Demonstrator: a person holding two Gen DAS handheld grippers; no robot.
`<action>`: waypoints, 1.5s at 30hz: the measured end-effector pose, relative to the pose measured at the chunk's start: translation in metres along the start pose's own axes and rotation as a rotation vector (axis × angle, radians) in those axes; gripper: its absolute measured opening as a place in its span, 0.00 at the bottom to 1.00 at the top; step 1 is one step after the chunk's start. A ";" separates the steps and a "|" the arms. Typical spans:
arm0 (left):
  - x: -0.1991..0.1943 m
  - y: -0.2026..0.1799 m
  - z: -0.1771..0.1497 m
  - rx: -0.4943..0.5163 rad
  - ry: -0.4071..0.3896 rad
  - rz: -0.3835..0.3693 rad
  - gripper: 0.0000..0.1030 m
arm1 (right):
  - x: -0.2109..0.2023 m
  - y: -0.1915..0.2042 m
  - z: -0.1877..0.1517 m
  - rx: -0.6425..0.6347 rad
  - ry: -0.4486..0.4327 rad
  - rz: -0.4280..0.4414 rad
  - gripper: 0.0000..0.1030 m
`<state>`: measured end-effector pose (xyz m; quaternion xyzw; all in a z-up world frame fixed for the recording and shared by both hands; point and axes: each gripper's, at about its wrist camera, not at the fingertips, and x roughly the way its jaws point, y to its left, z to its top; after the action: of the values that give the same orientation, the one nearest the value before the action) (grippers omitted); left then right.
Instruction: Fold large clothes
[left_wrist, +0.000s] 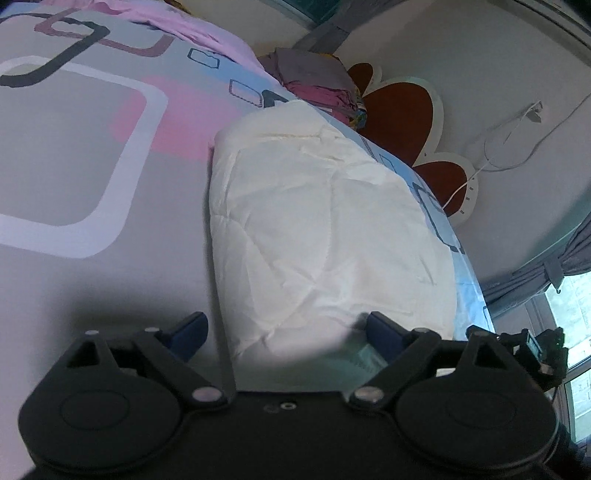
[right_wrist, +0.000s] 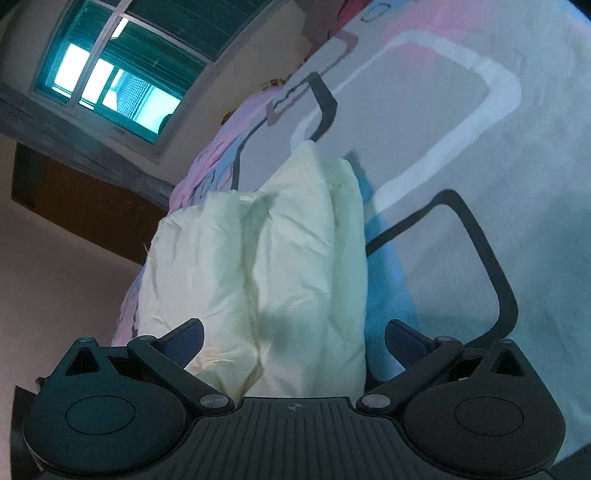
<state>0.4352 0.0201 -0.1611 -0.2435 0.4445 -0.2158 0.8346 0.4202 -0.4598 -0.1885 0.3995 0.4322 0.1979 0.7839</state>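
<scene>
1. A cream padded garment (left_wrist: 325, 221), folded into a thick bundle, is seen lying on the patterned bedsheet (left_wrist: 74, 147) near the bed's edge
2. The left gripper (left_wrist: 286, 328) is held wide open, its jaws set either side of the bundle's near end; nothing is gripped
3. The right gripper (right_wrist: 293, 334) is likewise spread wide, the garment's (right_wrist: 277, 266) end lying between its fingers, ungrasped
4. A stack of folded clothes (left_wrist: 317, 85) is seen beyond the bundle

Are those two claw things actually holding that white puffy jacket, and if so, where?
Neither holds anything. The left gripper and right gripper both stand open, each straddling an edge of the folded white jacket on the bed.
</scene>
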 end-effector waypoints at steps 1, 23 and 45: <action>0.001 0.000 -0.001 -0.002 0.004 0.000 0.90 | 0.004 -0.004 0.001 0.007 0.014 0.012 1.00; 0.018 -0.018 -0.002 0.026 -0.030 0.056 0.90 | 0.065 0.021 0.012 -0.220 0.158 0.047 1.00; 0.023 -0.009 0.015 0.000 -0.027 -0.028 0.79 | 0.081 0.049 0.006 -0.258 0.129 0.013 0.75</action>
<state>0.4586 0.0032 -0.1633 -0.2526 0.4299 -0.2241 0.8374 0.4713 -0.3794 -0.1896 0.2846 0.4502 0.2821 0.7980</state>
